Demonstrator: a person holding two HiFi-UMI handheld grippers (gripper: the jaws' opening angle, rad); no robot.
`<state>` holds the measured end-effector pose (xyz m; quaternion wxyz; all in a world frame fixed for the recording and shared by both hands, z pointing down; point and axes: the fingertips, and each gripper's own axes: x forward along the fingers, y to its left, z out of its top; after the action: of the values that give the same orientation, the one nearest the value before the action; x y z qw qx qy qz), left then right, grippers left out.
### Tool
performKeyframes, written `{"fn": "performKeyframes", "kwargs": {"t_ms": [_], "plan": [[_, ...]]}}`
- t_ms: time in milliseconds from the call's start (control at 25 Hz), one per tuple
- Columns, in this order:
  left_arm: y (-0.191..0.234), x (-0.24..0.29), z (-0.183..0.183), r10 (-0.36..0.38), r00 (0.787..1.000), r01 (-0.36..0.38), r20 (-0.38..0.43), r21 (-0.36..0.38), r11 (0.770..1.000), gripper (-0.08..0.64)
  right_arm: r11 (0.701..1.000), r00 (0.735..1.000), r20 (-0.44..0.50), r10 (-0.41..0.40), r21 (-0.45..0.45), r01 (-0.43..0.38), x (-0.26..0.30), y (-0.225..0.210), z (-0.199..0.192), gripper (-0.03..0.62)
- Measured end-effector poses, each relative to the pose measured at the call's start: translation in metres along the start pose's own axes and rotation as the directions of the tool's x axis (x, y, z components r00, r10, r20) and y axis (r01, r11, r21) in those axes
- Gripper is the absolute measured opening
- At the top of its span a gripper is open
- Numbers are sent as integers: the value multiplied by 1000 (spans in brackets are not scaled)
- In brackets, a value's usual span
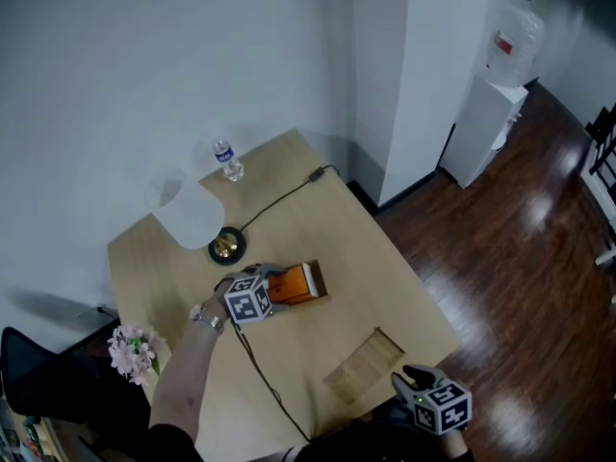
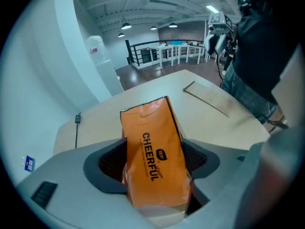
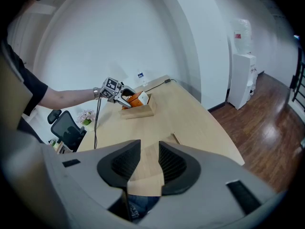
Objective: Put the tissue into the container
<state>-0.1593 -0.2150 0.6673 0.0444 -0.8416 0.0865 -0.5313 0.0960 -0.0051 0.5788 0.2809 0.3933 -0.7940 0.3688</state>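
Left tool [image 1: 273, 291]: clamped on the orange tissue pack [image 2: 153, 147]. Both pads bear on the pack's long sides near its rear end, and most of its length projects forward of the jaws.

The pack sits at the wooden container [image 3: 139, 111], directly ahead of and under this tool. Whether it rests on the container floor cannot be determined.

Right tool [image 3: 145, 163]: released, jaws apart, with only the desk [image 1: 318, 219] visible between them. It is well apart from the container.

Handling (judged):
- The pack appears light and soft, and it should compress under pad pressure.
- The glossy film wrapper is probably slippery.
- Grip across the narrow width with moderate force.
- A hold nearer mid-length would reduce sagging of the free end.
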Motion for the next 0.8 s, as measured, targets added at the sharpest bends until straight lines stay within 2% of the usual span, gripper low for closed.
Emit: {"fn": "performKeyframes", "kwargs": {"t_ms": [160,280,400,480,560,640,680,720,800], "plan": [[10,-1,-1,48,999,-48,-9,-31,998,424,1000,1000,9,7,-9,-7,-1,1,1,124],[10,-9,6,68,998,-68,9,-47,997,425,1000,1000,23,17,-16,-16,-3,1,5,124],[5,-37,37,105,986,-90,127,-118,989,413,999,999,38,31,-30,-29,-3,3,9,124],[-2,-73,71,169,951,-109,258,-232,967,337,998,998,48,42,-39,-40,-2,4,12,124],[-16,-112,103,279,893,-130,353,-389,912,194,997,997,60,57,-45,-55,-1,6,17,124],[-41,-139,124,386,842,-134,378,-546,827,71,996,994,73,77,-49,-73,0,7,22,124],[-57,-143,128,425,829,-127,364,-617,776,3,995,993,78,89,-51,-85,1,8,26,124],[-75,-142,129,452,826,-117,338,-681,723,0,993,991,82,105,-55,-101,2,10,29,124],[-113,-128,125,480,833,-92,276,-787,610,0,988,986,80,145,-71,-140,5,17,34,124]]}}
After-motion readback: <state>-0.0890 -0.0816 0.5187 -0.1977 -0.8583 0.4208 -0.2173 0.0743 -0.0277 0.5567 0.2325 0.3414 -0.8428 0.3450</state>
